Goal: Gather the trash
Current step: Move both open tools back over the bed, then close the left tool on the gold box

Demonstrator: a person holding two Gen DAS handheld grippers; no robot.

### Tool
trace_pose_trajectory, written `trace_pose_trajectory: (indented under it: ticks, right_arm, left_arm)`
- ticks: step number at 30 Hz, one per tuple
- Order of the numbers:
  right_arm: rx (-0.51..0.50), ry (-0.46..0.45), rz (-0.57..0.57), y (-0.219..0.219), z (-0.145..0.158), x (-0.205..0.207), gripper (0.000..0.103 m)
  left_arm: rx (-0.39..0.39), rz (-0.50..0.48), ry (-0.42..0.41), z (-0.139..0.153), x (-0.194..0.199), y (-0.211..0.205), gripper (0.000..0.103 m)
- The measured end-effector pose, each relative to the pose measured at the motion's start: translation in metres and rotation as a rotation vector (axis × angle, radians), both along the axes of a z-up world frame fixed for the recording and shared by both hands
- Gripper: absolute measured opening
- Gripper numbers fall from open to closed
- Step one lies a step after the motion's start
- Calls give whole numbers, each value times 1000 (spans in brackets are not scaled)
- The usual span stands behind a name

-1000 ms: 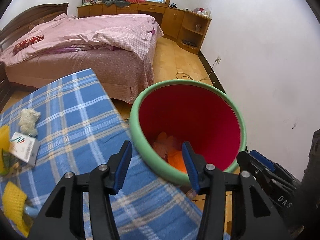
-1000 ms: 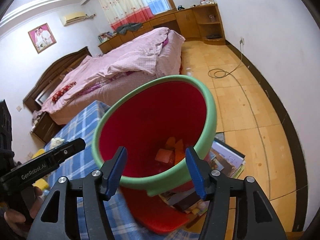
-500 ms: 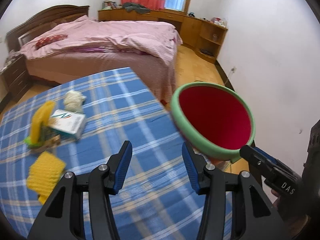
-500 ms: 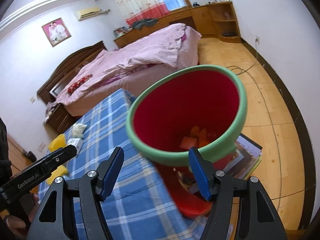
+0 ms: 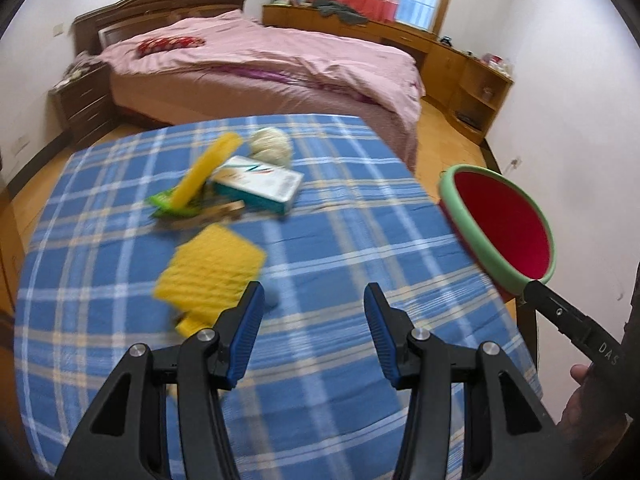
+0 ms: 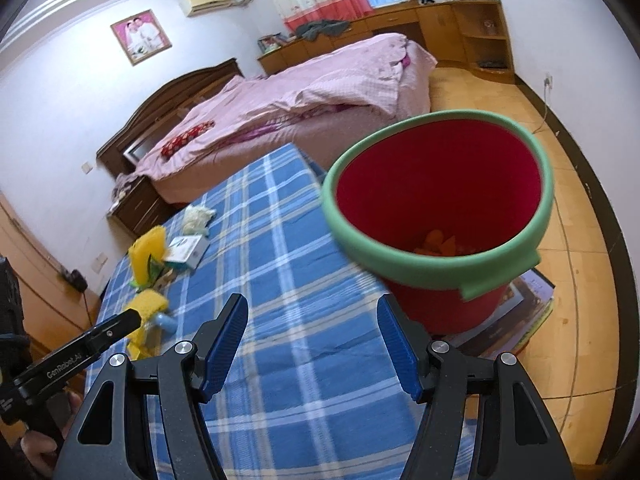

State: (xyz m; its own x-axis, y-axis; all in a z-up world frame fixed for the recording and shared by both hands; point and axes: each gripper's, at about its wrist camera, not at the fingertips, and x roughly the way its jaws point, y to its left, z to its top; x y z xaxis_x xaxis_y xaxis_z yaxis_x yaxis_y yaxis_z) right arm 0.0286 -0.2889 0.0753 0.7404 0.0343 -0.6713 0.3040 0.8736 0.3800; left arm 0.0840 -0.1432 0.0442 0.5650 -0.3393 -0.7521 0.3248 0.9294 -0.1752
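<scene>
**Presently catalogued: litter on the checked table, bin at its edge**

Item 1. Left gripper [image 5: 312, 332]: jaws apart, nothing between the blue pads, poised over the blue plaid tablecloth [image 5: 360, 232].

Item 2. Right gripper [image 6: 312, 344]: jaws spread wide and empty, pointing toward the near rim of the bin.

Item 3. Trash, all on the tablecloth, well apart from the bin: a yellow sponge [image 5: 210, 270] just beyond the left gripper's left pad; a small box [image 5: 258, 184]; a yellow strip [image 5: 206, 174] leaning on a green wrapper [image 5: 168, 204]; a crumpled pale wad [image 5: 270, 146] behind the box.

Item 4. Red bin with green rim [image 6: 436, 216], standing beside the table's edge on a stack of books [image 6: 520, 320].

Risks, as judged:
- The sponge looks soft and sits off-centre from the left jaws; closing from here would likely catch one corner or miss.
- Box, strip and wrapper touch or overlap, so taking one may drag or scatter the others.
- The bin's perch on books seems unsteady; a knock from the right gripper could tip it.
- Light pieces may fall short of the rim during the carry across.

Views compared: the right wrist camera alone shows orange scraps [image 6: 438, 246] in the bin's bottom, the books, and a pale blue object [image 6: 166, 322] against the sponge. The left wrist camera shows the pile closer, though blurred, and the bin only as a tilted opening.
</scene>
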Motion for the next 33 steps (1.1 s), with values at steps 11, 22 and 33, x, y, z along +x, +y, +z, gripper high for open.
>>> trace_pose_trajectory:
  ticks: [11,22,33]
  right_arm:
    - [-6,63,55,31,-14,11,69]
    - [-14,114,73,50,-25,24,69]
    - [-30,141,91,58,-30,28,69]
  left_arm:
    - [15,78,36,-23,6,55,63]
    - [40,14,62,-48,12,60,63]
    - [58,6,32,-59,21,56,49]
